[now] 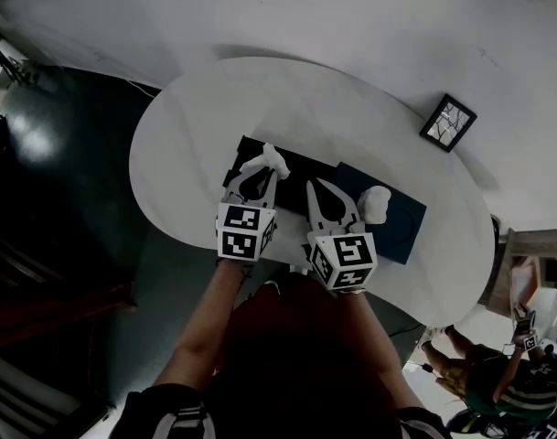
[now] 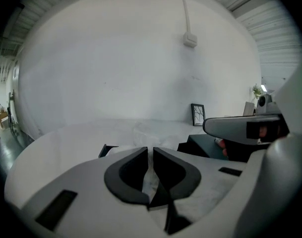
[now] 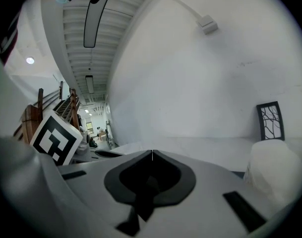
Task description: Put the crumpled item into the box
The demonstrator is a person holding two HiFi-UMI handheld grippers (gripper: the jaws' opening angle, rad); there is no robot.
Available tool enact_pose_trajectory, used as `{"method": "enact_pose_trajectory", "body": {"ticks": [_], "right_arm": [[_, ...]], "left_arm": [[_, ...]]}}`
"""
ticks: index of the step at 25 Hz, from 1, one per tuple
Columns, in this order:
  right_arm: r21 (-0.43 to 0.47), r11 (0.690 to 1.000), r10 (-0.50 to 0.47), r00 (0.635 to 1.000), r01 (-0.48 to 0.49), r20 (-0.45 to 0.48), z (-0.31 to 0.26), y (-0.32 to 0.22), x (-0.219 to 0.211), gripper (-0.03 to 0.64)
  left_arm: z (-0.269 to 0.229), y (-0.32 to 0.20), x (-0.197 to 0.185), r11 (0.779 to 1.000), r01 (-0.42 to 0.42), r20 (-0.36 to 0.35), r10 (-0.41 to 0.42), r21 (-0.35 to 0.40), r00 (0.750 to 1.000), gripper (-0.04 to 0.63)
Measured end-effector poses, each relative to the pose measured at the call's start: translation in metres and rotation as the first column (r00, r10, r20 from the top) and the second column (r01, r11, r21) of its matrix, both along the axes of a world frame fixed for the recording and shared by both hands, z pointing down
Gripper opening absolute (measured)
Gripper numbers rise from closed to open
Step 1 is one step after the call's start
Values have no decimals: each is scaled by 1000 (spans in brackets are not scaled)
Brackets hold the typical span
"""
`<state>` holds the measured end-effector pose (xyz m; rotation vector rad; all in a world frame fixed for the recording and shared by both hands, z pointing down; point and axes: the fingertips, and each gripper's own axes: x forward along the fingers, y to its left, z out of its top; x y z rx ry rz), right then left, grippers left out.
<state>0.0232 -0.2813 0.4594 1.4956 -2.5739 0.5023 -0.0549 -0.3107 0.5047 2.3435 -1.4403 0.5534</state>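
Left hand-held gripper (image 2: 151, 151) pinches the crumpled item (image 1: 268, 160) right over the black box (image 1: 298, 171), apparently ready to drop it, while the right hand-held gripper (image 3: 151, 156) hovers closed and empty.

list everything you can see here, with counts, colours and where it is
table: 1, white, rounded, under everything
black box: 1, black, near the table's front edge
blue box: 1, dark blue, on the table just right of the black box
crumpled wad: 2, white, one in the left claw over the black box, the other on the blue box
picture frame: 1, black, far right of the table
other person: 1, on the floor, lower right corner
left claw: 1, white with black pads, shut on a wad
right claw: 1, same colours, shut, empty, beside the second wad
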Motion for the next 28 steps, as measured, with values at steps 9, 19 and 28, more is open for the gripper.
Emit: {"method": "enact_pose_trajectory", "body": {"ticks": [9,19,28], "right_arm": [[-24,1000,9,1000,-8,4,7,-6,5,15],[-35,999,11,1000,-11,6,10,-14,7,15],[-42,999,12,1000,-11,8,12,-16,5,15]], "left_arm": [[18,-9,17,995,-72,104,79,-66,991,52],[37,-12,25,977,-128,198,162,-172,967,52],[48,-10,30,956,-160,264,225,-248,938,52]]}}
